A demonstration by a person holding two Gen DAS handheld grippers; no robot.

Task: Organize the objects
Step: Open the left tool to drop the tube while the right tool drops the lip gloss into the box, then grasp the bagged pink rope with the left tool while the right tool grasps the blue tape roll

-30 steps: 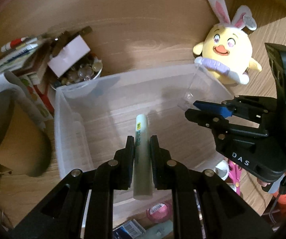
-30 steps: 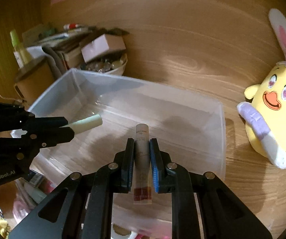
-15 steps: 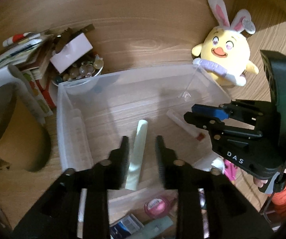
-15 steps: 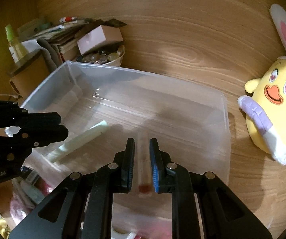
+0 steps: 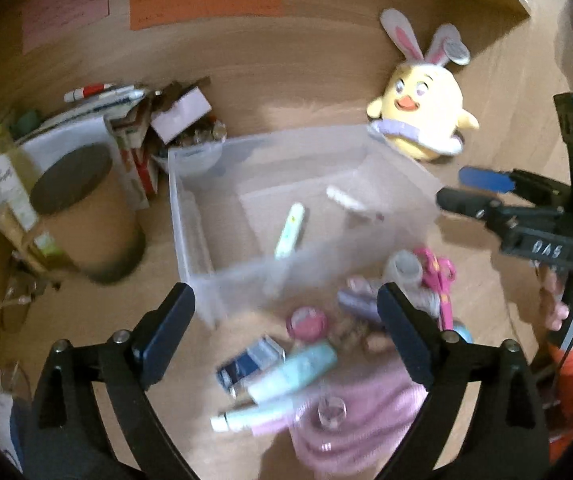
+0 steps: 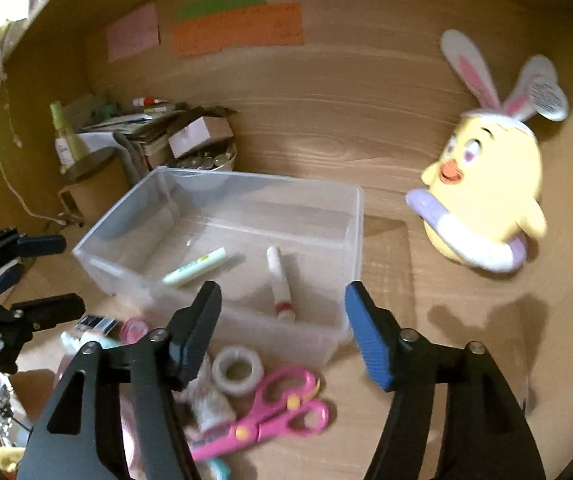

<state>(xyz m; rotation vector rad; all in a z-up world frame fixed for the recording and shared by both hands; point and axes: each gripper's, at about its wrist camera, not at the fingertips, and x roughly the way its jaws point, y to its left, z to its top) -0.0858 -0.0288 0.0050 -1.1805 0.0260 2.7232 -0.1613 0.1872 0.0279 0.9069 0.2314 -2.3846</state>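
1. Left gripper (image 5: 286, 328) has its fingers spread wide with nothing between them, hanging above the clutter on the near side of the clear plastic bin (image 5: 194, 216).
2. Right gripper (image 6: 284, 332) is the same deal: fingers wide apart, empty, sitting over the bin's near wall (image 6: 286, 336).
3. Two tubes are lying flat on the bin floor. The pale green tube (image 6: 195, 267) is toward the left, the white tube with the red end (image 6: 280, 286) is toward the right, and they're apart from each other.
4. Outside the bin on the near side there's a messy pile: pink scissors (image 6: 270, 412), a roll of tape (image 6: 237, 370) just beside them, a round pink compact (image 5: 308, 322), a pair of mint-coloured tubes (image 5: 286, 372) and a small dark blue box (image 5: 246, 364). It's all pretty blurry in the left view.
5. A pink cloth (image 5: 350, 420) sits at the bottom of the left view, under the gripper.
6. The yellow chick plush with bunny ears (image 6: 486, 200) stands on the wooden table (image 6: 326, 120) to the right of the bin, not touching it.
7. Behind the bin on the left: a bowl of marbles (image 6: 210, 160) and a stack of books and papers (image 6: 142, 128).
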